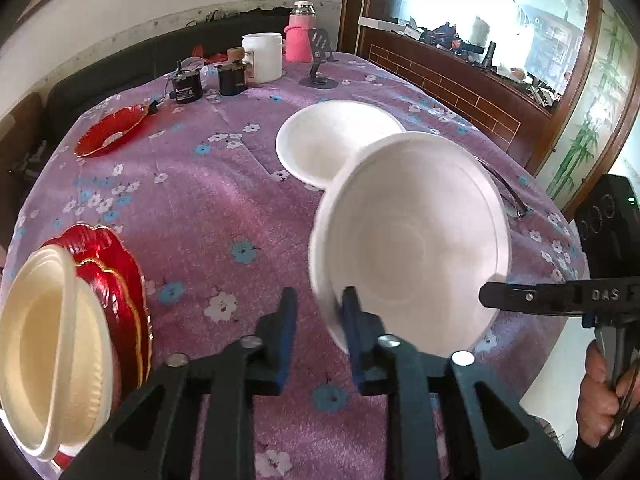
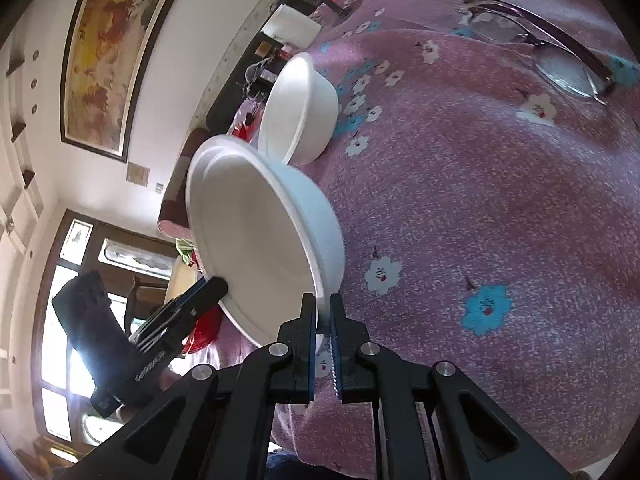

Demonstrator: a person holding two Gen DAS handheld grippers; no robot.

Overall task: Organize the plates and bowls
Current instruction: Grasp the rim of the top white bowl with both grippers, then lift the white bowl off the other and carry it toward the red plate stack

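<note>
In the left wrist view, the left gripper [image 1: 319,300] is angled down. Its jaws are narrowly parted about the rim of the tilted white bowl [image 1: 412,240], with a gap at one pad. Open tablecloth [image 1: 200,200] is seen ahead. In the right wrist view, the right gripper [image 2: 322,304] is rolled sideways and clamped on that rim; a second bowl [image 2: 300,108] lies just beyond.
</note>
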